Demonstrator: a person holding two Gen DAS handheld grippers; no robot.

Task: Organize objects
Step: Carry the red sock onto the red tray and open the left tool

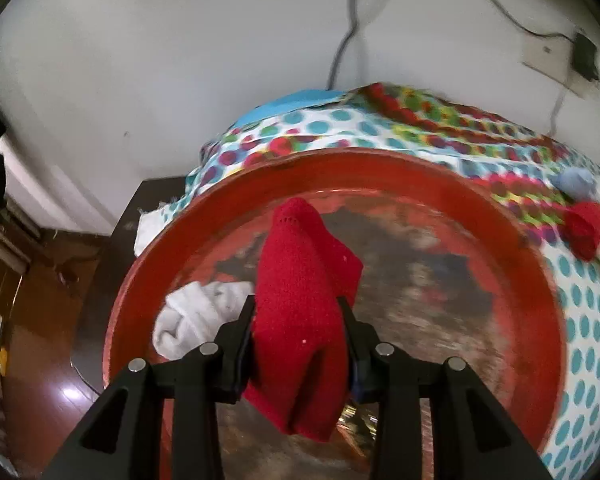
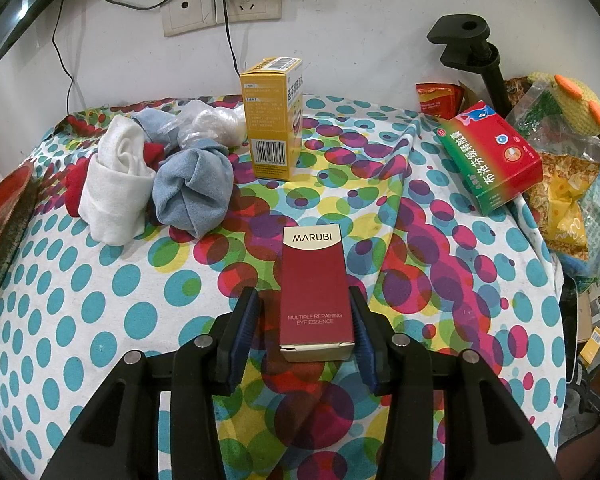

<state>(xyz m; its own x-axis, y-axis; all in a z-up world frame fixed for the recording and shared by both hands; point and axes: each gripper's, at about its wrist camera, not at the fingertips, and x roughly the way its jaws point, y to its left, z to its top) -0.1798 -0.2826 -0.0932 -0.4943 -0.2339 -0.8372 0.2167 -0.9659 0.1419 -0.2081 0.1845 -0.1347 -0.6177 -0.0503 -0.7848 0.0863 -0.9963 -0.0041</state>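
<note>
My left gripper [image 1: 296, 300] is shut on a red knitted sock [image 1: 300, 280], which hangs over the inside of a round red basin [image 1: 380, 164]. A rolled white sock [image 1: 196, 320] lies in the basin at the left. In the right wrist view a dark red MARUBI box [image 2: 314, 272] lies on the dotted cloth [image 2: 100, 300] between the fingers of my right gripper [image 2: 302, 291]. The right pad is at the box's edge and a gap shows at the left pad, so that gripper is open.
On the cloth sit a white sock roll [image 2: 116, 184], a blue sock roll [image 2: 192, 192], an upright yellow box [image 2: 274, 120] and a green and red box [image 2: 492, 156]. Snack bags [image 2: 572, 200] crowd the right edge. A black clamp [image 2: 472, 48] and wall sockets [image 2: 220, 4] are behind.
</note>
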